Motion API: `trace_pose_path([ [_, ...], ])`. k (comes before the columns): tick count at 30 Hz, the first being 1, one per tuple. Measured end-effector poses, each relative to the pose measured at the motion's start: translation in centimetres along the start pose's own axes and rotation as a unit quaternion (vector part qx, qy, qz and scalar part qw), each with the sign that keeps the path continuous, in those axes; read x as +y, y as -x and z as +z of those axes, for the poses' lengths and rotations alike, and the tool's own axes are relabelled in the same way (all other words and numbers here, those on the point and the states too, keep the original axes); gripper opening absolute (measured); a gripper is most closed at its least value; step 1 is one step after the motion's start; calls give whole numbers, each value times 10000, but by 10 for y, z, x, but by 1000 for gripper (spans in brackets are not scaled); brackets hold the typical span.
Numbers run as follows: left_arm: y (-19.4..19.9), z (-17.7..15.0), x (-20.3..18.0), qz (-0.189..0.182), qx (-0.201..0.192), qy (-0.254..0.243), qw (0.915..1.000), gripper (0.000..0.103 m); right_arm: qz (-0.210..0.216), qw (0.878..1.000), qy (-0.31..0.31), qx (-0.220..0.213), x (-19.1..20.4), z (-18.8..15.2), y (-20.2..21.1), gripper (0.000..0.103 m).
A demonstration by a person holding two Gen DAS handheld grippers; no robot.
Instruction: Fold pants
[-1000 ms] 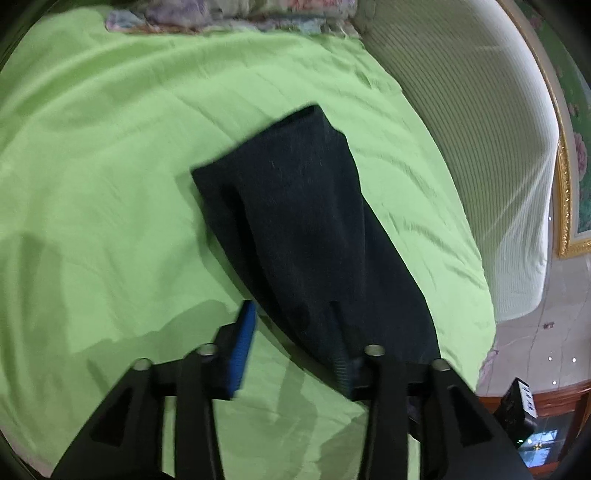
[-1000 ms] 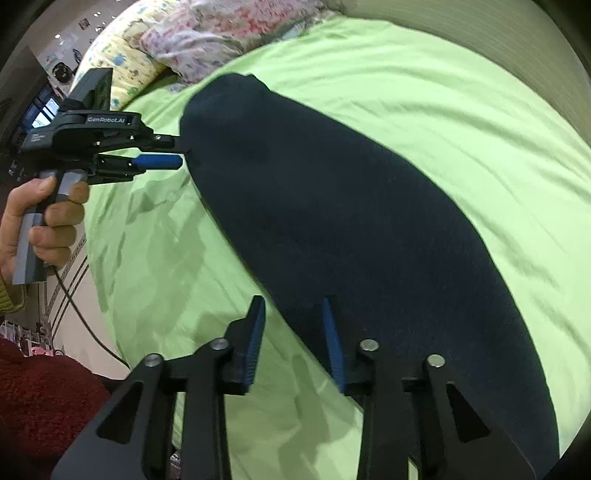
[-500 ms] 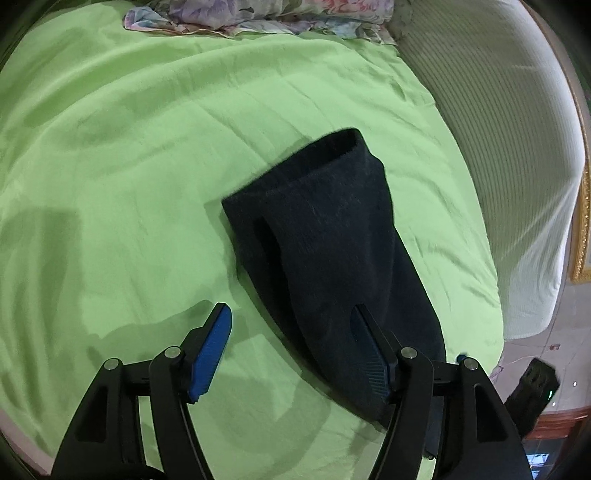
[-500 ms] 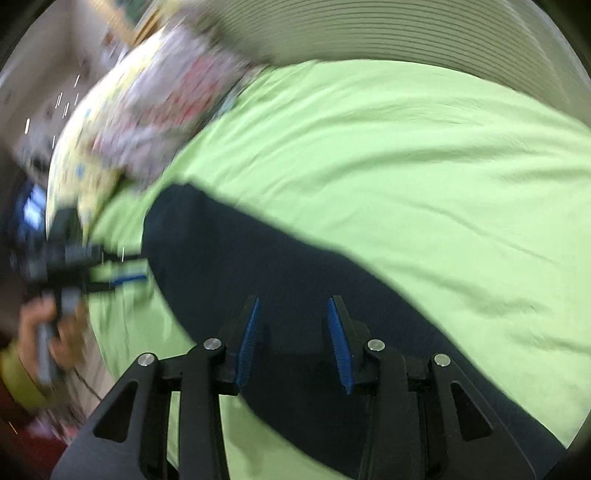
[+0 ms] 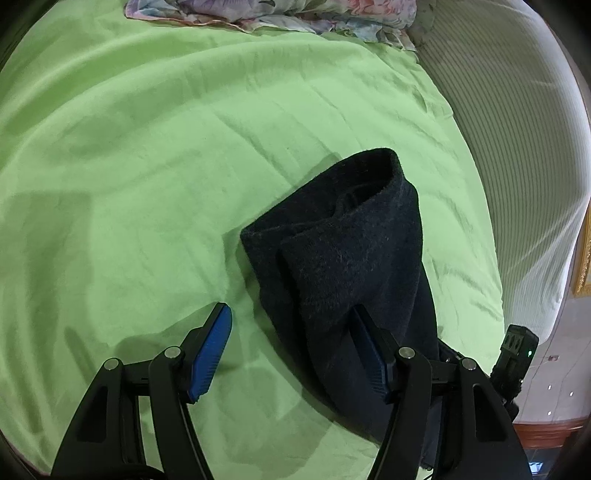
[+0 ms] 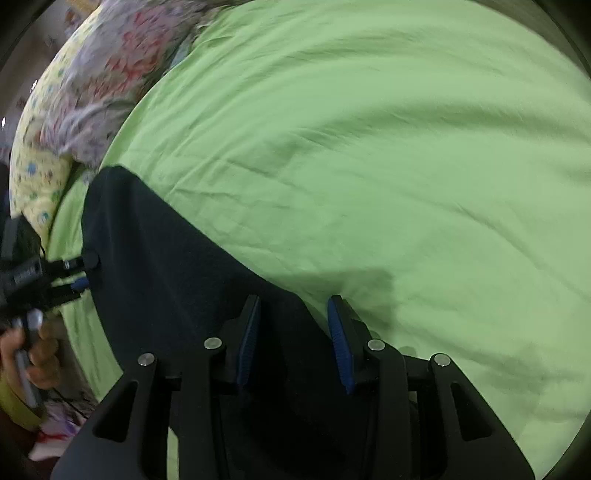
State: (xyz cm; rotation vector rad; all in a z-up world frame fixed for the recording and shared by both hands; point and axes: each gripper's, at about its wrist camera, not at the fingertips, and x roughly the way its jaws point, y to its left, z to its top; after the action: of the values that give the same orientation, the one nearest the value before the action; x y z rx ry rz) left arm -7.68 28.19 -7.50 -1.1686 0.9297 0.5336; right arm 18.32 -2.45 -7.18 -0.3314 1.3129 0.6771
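Observation:
The dark navy pants (image 5: pixel 354 258) lie on the green bed sheet (image 5: pixel 166 166), one end turned over so its open cuff faces up. My left gripper (image 5: pixel 291 354) is open, low over the near edge of the pants, its right pad (image 5: pixel 369 350) against the cloth. In the right wrist view the pants (image 6: pixel 166 266) stretch from lower centre to the left. My right gripper (image 6: pixel 291 339) is open with its jaws over the pants' edge. The left gripper (image 6: pixel 79 275) shows at the far end, held by a hand.
Floral pillows (image 5: pixel 277 14) lie at the head of the bed, also in the right wrist view (image 6: pixel 92 85). A ribbed white cover (image 5: pixel 517 147) flanks the sheet on the right. The bed edge and floor (image 5: pixel 554 387) are at lower right.
My left gripper has opened wider and come closer to the pants, whose far end now stands folded over. My right gripper has swung from the sheet onto the pants' edge.

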Motion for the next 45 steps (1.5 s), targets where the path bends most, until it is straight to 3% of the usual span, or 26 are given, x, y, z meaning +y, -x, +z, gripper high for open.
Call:
trace_pose_path([
  [1, -2, 0, -1, -6, -26, -14, 10000, 65, -12, 10000, 69, 36, 1, 0, 0, 38],
  [4, -10, 3, -9, 34, -120, -167, 9998, 63, 205, 9996, 132, 142, 2, -2, -2, 24],
  [6, -13, 5, -16, 66, -193, -325, 9993, 53, 175, 9993, 292, 171, 5, -3, -1, 19],
  [8, -14, 7, -21, 22, -182, -419, 9990, 32, 88, 9990, 416, 167, 10, -4, 1, 16],
  [9, -14, 8, -22, -154, -140, -463, 9987, 28, 19, 9987, 496, 128, 15, -6, 4, 15],
  [14, 15, 5, -37, -437, -425, -911, 9940, 19, -601, 9916, 1070, -407, 32, -10, 34, 11],
  [18, 54, -3, -54, -755, -789, -1266, 9859, 18, -1326, 9775, 1434, -796, 45, -6, 55, 11],
  [23, 71, -7, -63, -965, -838, -1475, 9808, 18, -1476, 9778, 1010, -1093, 38, 1, 63, 11],
  [33, 31, 2, -38, -317, -503, -1842, 9811, 20, -1511, 9816, 607, -1000, 47, 8, 28, 11],
  [38, 20, 10, -33, -30, -295, -1879, 9817, 32, -1487, 9836, 176, -1008, 40, 3, 29, 15],
  [41, 30, 11, -32, 118, -368, -1953, 9800, 43, -1440, 9832, -83, -1122, 35, -4, 41, 15],
  [45, 53, 17, -32, 137, -626, -1929, 9791, 48, -1325, 9812, -447, -1331, 29, -20, 62, 15],
])
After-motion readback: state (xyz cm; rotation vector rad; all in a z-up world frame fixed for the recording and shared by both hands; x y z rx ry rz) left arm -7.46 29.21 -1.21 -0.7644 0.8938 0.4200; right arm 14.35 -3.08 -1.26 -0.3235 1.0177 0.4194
